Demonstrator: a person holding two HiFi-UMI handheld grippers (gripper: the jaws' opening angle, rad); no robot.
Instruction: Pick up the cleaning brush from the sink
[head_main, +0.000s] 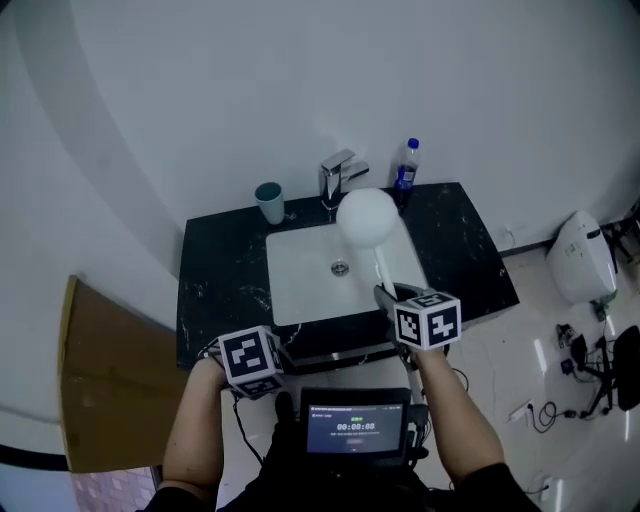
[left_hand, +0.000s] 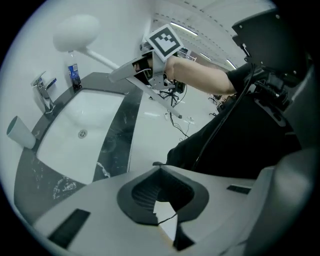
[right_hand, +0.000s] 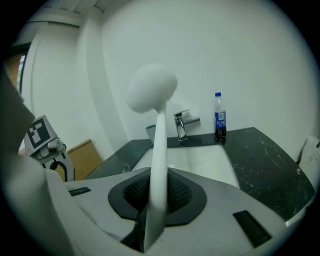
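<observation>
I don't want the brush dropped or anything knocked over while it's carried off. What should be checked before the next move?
1. Right gripper shut on the cleaning brush handle: ok.
2. Brush head raised above the sink: ok.
3. Brush head higher than the faucet and bottle: ok.
4. Left gripper empty, jaws together, apart from the brush: ok.
5. Cup upright at the back of the counter, away from the brush: ok.
6. Brush dripping: cannot tell.
</observation>
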